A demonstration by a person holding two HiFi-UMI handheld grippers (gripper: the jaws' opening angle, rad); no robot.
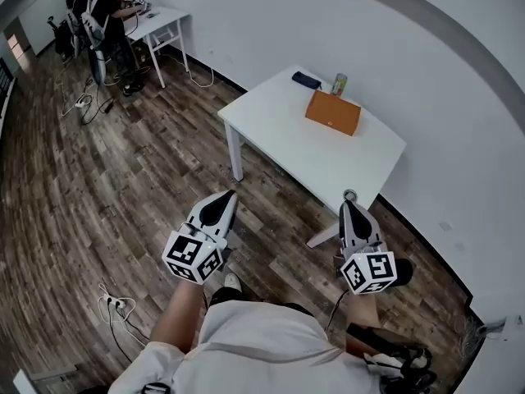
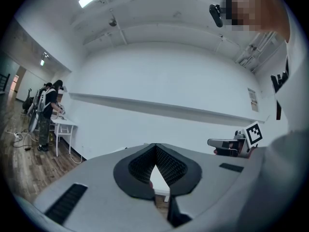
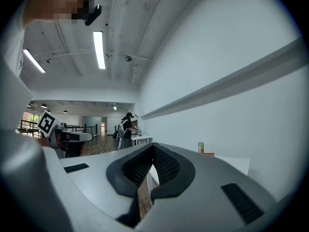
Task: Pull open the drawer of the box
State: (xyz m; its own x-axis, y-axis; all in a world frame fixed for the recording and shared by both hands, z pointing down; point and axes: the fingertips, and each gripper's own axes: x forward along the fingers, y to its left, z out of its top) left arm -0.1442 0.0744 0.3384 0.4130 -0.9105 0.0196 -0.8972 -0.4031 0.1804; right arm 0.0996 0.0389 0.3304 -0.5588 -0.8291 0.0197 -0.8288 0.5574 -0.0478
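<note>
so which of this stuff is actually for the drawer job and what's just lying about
For the job:
- orange box on the white table
- left gripper and right gripper, both shut and empty

Lying about:
- green can and dark flat item beside the box
- cables on the floor
- far desk, another person at it

A dark wood-plank floor (image 1: 123,179) meets plain white walls (image 1: 394,48), with a black baseboard (image 1: 422,249) at their foot and a grey band (image 3: 231,81) running higher up. One white table (image 1: 271,138) stands against the wall. A second white table (image 1: 164,16) stands far off, with cables (image 1: 86,101) trailing near it. Fluorescent strip lights (image 3: 99,50) line the white ceiling (image 3: 135,42).
</note>
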